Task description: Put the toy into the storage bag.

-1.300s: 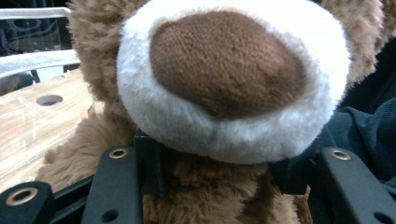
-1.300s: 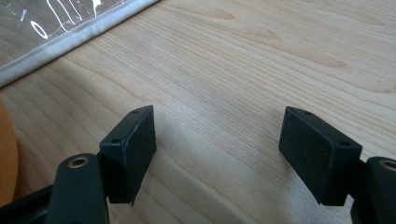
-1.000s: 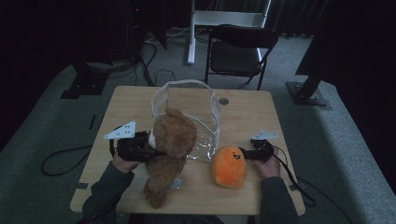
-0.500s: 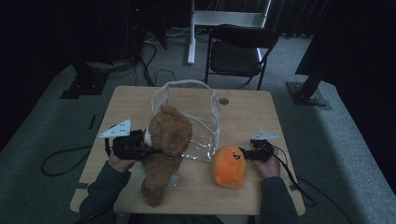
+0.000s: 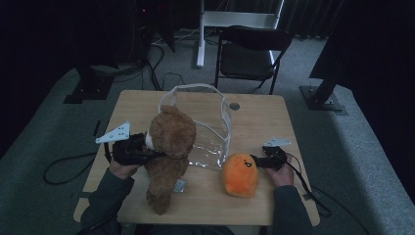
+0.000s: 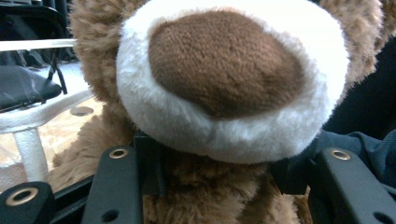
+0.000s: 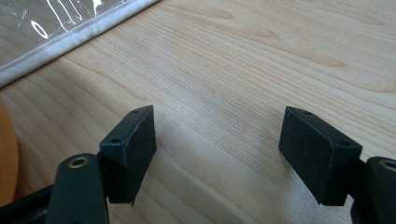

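Evidently your left gripper (image 5: pixel 147 152) clamps the teddy bear (image 5: pixel 167 147) under its chin, upright beside the clear bag (image 5: pixel 208 128), likely for loading, while your right gripper (image 7: pixel 217 156) rests wide open, empty, beside the orange plush (image 5: pixel 240 174).

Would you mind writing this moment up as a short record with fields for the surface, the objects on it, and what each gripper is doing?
surface: wooden table
bag: clear plastic bag with white trim, standing open mid-table
bear: brown teddy bear, upright at the bag's left side
orange toy: orange plush, lying near the front right
left gripper: left gripper, jaws closed on the bear just under its muzzle
right gripper: right gripper, jaws apart over bare wood, beside the orange plush, holding nothing
background: black folding chair behind the table
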`<state>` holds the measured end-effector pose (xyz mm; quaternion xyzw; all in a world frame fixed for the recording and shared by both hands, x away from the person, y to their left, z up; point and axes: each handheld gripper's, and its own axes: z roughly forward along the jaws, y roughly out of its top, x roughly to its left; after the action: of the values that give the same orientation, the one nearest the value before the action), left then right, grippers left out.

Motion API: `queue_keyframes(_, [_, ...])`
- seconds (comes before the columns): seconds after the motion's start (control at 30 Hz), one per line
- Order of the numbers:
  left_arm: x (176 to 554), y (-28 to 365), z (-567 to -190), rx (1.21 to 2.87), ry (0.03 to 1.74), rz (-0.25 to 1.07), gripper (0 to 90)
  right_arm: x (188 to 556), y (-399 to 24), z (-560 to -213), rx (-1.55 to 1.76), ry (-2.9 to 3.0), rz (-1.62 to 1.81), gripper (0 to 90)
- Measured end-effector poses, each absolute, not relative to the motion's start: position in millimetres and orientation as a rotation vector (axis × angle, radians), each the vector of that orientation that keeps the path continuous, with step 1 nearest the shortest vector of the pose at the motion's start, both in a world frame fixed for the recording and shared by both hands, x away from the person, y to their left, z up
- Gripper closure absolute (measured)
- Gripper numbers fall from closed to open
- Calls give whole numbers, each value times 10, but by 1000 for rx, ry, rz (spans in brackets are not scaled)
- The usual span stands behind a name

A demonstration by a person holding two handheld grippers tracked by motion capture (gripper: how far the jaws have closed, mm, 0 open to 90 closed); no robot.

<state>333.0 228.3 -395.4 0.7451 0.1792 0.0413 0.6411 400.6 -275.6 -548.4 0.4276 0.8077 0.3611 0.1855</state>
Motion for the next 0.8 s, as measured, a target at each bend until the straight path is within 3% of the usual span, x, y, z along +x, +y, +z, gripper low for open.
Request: queue_keyframes(0.8, [3325,2474,-3793,1635,434,120,478,4004,-2756,-5483,1204,2276,1017,264])
